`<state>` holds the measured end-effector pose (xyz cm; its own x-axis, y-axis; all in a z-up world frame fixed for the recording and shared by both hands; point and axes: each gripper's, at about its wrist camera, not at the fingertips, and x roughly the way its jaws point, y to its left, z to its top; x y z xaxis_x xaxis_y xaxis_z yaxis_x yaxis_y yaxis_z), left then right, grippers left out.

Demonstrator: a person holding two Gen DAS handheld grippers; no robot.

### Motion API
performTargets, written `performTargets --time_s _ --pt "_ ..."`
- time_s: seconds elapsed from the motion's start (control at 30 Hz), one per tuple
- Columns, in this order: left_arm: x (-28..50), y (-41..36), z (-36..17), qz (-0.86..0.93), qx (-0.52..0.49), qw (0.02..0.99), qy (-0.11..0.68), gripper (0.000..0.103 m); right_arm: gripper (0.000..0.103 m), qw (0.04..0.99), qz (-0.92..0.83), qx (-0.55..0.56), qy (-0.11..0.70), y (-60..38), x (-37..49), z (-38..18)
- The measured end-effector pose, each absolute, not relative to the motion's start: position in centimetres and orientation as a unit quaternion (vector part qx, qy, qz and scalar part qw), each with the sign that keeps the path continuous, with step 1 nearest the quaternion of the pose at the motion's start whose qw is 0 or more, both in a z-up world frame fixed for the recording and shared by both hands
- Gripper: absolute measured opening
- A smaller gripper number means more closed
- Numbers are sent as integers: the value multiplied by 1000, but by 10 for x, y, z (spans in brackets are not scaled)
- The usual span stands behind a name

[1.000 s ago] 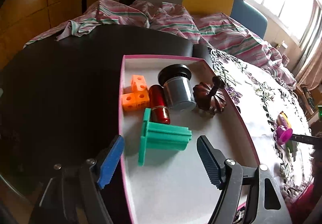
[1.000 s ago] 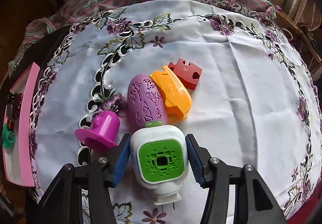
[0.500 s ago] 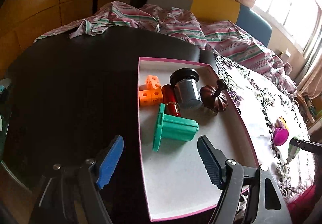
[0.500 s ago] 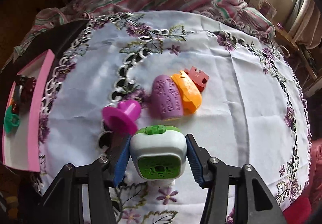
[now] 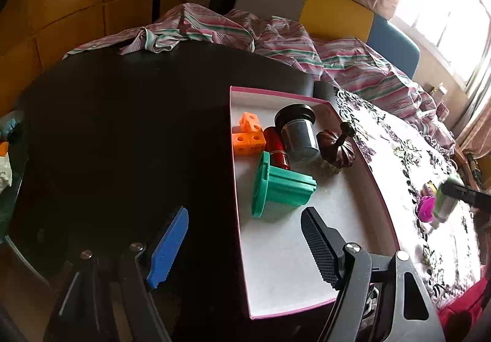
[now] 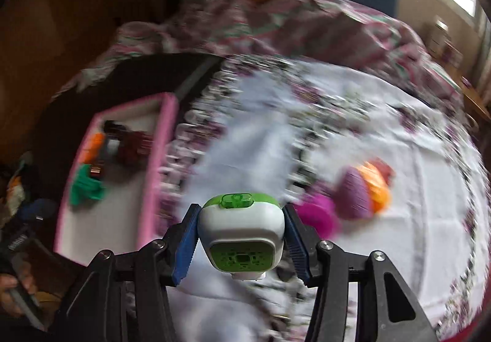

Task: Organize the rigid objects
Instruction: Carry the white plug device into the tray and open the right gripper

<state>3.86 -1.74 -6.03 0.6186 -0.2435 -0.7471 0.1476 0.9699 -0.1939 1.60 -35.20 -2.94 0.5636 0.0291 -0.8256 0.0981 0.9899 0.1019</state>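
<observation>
The right tongs (image 6: pixel 242 245) are clamped on a white and green plug-in device (image 6: pixel 241 233), one blue pad on each flat side wall. It is held clear of the flowered tablecloth (image 6: pixel 429 188), between the loose toys and the pink-rimmed box (image 6: pixel 159 164).

Handling, as a judgement:
- The device looks like a hollow moulded plastic shell: stiff, light, unlikely to deform under the pads.
- The shell is smooth and rounded at the corners, so it may slip or twist if gripped near an edge. The flat side walls, as now held, are the sound place to take hold.
- A small projection shows at the underside; avoid setting it down hard on that part.

Containers:
- The box is a shallow open tray with a pale floor, on the dark tabletop (image 5: pixel 122 133) beside the cloth.
- Its far half holds orange cube blocks (image 5: pixel 248 137), a red cylinder (image 5: pixel 276 147), a grey cup with a dark rim (image 5: pixel 299 134), a brown pumpkin ornament (image 5: pixel 337 145) and a green flanged piece (image 5: pixel 279 187), all close together.
- The near half of the floor is bare.

The left tongs (image 5: pixel 245 246) stand apart and hold nothing, straddling the box's near left rim.

A magenta piece (image 6: pixel 317 214), a purple shell (image 6: pixel 353 194) and an orange shell (image 6: pixel 376 185) lie on the cloth.
</observation>
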Motion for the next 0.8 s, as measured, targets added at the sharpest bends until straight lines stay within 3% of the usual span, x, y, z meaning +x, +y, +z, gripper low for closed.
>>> performTargets --time_s 0.23,0.43,0.8 --pt "31 -11 -57 -107 -55 903 412 76 53 867 111 47 483 -252 68 -36" --pt "28 -7 -61 -104 -61 901 416 76 53 840 113 6 530 -197 123 -76" --pt "26 -8 -63 -102 -59 901 417 76 58 845 90 18 527 -200 136 -100"
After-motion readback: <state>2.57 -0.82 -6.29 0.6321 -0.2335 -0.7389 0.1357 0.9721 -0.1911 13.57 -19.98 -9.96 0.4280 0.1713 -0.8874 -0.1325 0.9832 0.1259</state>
